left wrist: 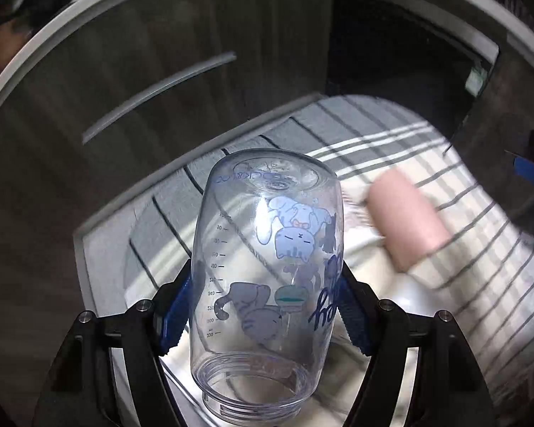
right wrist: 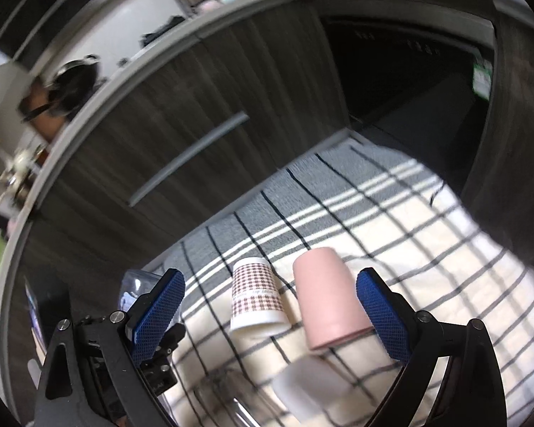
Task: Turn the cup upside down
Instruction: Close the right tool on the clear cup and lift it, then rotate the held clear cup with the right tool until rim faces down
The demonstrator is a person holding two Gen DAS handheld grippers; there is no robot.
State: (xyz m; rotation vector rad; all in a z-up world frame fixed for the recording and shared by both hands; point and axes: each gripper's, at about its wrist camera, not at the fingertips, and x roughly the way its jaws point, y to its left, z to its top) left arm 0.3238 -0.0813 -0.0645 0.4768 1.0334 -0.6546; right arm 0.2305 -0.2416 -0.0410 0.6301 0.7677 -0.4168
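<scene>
My left gripper [left wrist: 267,306] is shut on a clear plastic cup [left wrist: 267,267] printed with blue cartoon cats and a measuring scale. The cup is held in the air above the cloth, its base pointing away and its open threaded mouth toward the camera. My right gripper [right wrist: 270,306] is open and empty above the cloth. Between its blue pads [right wrist: 381,316] stand an upside-down pink cup [right wrist: 324,299] and an upside-down paper cup [right wrist: 256,295] with a brown houndstooth pattern. The pink cup shows blurred in the left wrist view [left wrist: 406,220]. Part of the clear cup [right wrist: 135,284] shows behind the right gripper's left finger.
A checked white and grey cloth [right wrist: 427,249] covers the table. Dark wood cabinet doors with a grey bar handle [right wrist: 192,156] stand behind it, with a dark open recess [right wrist: 409,82] at the right. A translucent white object [right wrist: 309,388] lies on the cloth near the right gripper.
</scene>
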